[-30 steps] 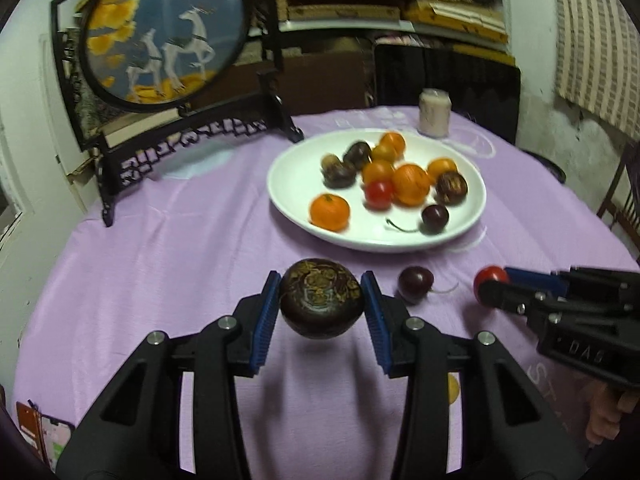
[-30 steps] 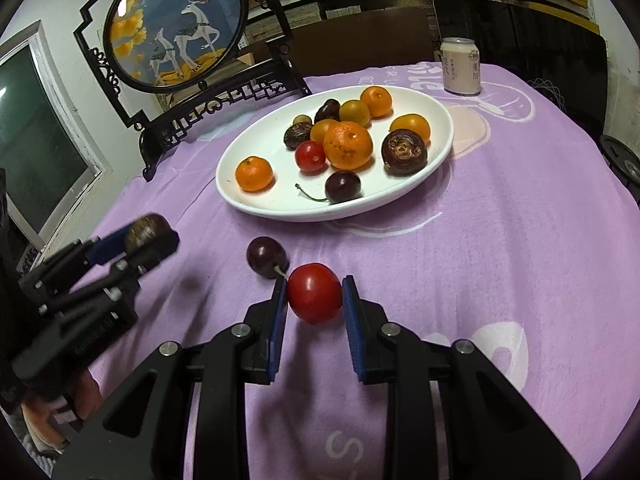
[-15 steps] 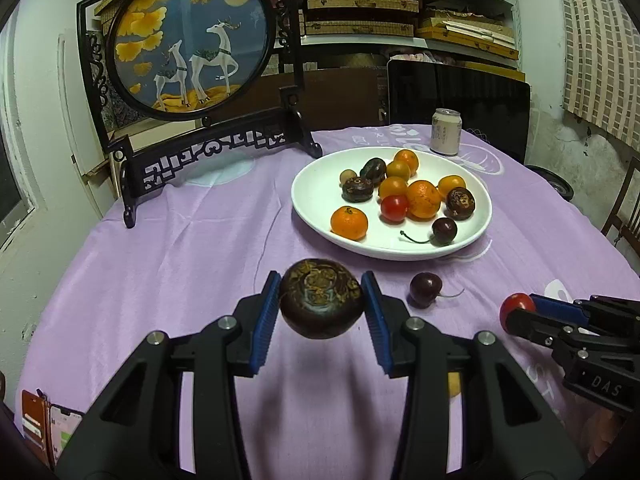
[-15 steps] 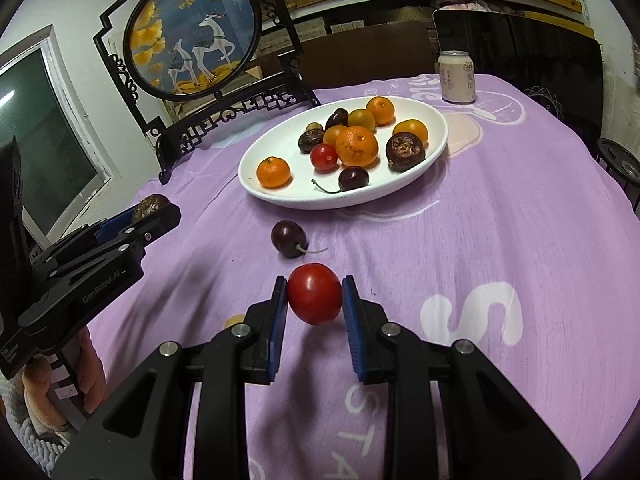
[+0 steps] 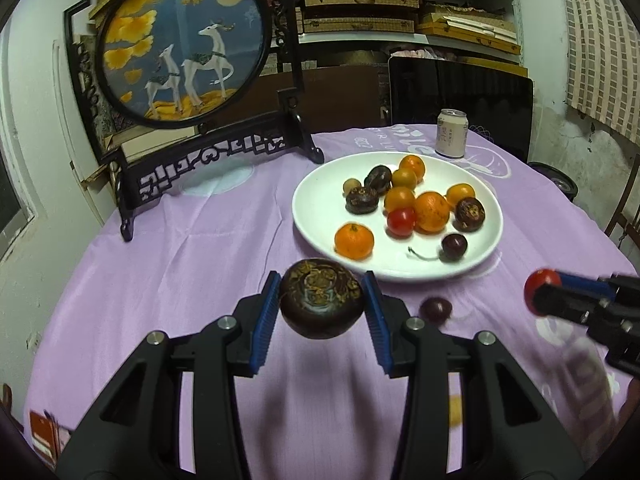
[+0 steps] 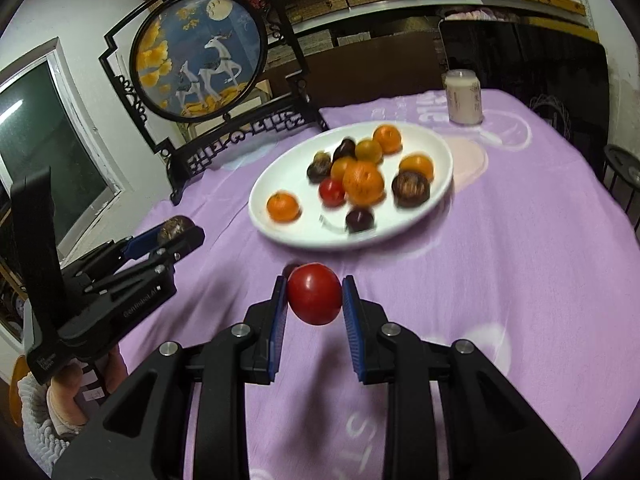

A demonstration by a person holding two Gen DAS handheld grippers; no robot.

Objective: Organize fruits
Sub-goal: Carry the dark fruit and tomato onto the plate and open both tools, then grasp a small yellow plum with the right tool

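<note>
A dark brown, gold-mottled passion fruit [image 5: 321, 304] is clamped between the blue pads of the left gripper [image 5: 320, 312] and is carried clear of the purple tablecloth [image 5: 192, 264]. A red cherry tomato [image 6: 315, 299] is pinched in the same way by the right gripper [image 6: 315, 304], also off the cloth.

Beyond both grippers a white oval plate [image 5: 320, 184] is set on the cloth. On it are seen several tangerines, among them a lone one [image 5: 354, 241] at the near edge, three more dark passion fruits, a second red tomato [image 5: 400, 221], a small tan fruit [image 5: 351, 185] and a dark cherry [image 5: 454, 246] whose stem is pointed left along the plate.

Between the plate and the grippers a loose dark cherry [image 5: 436, 309] is left on the cloth, just off the left gripper's right finger. Behind the plate a pale drink can [image 5: 451, 133] is stood upright, and to the left a black-framed round screen painted with deer [image 5: 182, 52] is placed at the table's far side.
</note>
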